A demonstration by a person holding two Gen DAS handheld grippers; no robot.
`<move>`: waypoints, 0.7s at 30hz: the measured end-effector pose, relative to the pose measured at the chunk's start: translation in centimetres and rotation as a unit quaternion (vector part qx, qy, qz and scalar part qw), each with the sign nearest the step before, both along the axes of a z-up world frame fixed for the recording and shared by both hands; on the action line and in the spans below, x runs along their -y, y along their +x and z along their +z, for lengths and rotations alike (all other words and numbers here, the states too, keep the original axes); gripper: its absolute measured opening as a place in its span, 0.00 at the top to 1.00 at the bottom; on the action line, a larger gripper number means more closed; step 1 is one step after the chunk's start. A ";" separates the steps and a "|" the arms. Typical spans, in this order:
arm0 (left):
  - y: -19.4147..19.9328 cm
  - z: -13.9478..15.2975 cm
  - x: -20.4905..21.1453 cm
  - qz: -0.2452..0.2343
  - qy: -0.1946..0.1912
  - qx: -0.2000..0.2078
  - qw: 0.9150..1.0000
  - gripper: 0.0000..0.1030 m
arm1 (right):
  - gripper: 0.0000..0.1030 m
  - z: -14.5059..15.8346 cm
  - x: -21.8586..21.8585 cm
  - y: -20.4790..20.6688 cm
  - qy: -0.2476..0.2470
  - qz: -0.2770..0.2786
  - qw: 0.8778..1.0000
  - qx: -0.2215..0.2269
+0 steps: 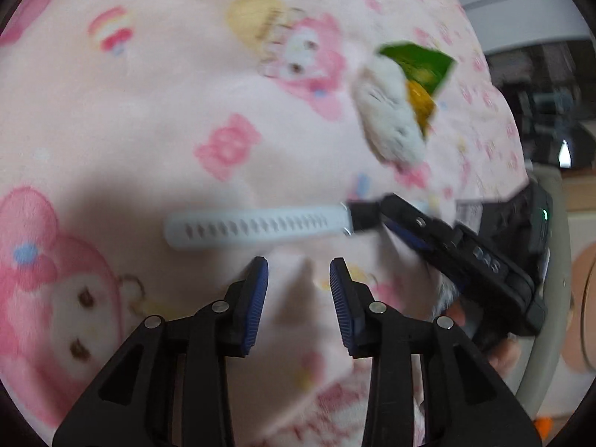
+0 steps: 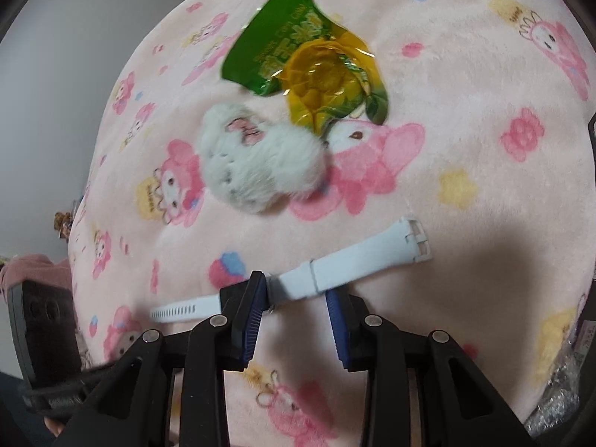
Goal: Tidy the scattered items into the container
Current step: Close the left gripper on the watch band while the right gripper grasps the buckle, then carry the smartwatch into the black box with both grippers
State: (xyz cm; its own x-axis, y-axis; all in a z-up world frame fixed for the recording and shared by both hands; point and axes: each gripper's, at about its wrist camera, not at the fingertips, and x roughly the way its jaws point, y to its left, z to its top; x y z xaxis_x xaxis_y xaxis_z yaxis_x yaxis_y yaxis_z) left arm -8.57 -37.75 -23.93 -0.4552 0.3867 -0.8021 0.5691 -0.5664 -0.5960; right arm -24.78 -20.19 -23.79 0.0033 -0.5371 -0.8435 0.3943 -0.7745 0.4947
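Note:
A white watch strap (image 2: 335,266) lies on the pink cartoon blanket (image 2: 465,119). My right gripper (image 2: 296,292) is open, its fingers on either side of the strap's middle. In the left wrist view the strap (image 1: 257,225) lies just beyond my open, empty left gripper (image 1: 298,273), and the right gripper (image 1: 376,214) meets the strap's right end. A white fluffy plush (image 2: 260,160) and a green and yellow snack packet (image 2: 309,63) lie farther back; both also show in the left wrist view, the plush (image 1: 387,111) and the packet (image 1: 421,63).
The blanket (image 1: 130,111) covers the whole surface. The left gripper's body (image 2: 44,335) shows at the lower left of the right wrist view. A crinkled clear plastic item (image 2: 562,391) sits at the lower right edge. A white rounded object (image 1: 521,3) stands beyond the blanket's far right edge.

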 end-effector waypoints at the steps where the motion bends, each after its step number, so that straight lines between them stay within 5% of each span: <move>1: 0.2 -0.1 0.6 0.018 0.009 -0.006 1.000 0.66 | 0.72 -0.2 0.0 -0.2 -0.005 -0.005 1.000 0.001; 5: 1.0 0.1 2.0 0.093 0.013 -0.038 0.995 0.66 | 0.74 -0.3 -0.4 -0.9 -0.027 -0.021 0.999 -0.004; 8: 0.3 -0.3 1.9 0.110 0.003 -0.039 0.993 0.72 | 0.88 0.0 -0.9 -1.3 -0.037 -0.038 0.999 -0.013; 10: 0.3 0.1 1.7 0.102 -0.014 -0.036 0.994 0.94 | 0.93 0.4 -1.0 -0.8 -0.046 -0.033 0.998 -0.017; 21: 1.6 8.5 -3.9 -0.004 -0.047 -0.121 0.992 0.98 | 0.93 10.0 -7.2 5.4 -0.066 -0.008 0.993 -0.101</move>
State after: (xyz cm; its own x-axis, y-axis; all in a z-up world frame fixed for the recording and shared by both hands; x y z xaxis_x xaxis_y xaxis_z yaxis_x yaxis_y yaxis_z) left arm -6.93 -33.80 -15.46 -0.6353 0.3191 -0.7033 0.4118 -0.6305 -0.6580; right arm -19.36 -12.99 -13.78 -0.1675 -0.6414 -0.7487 0.4842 -0.7150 0.5043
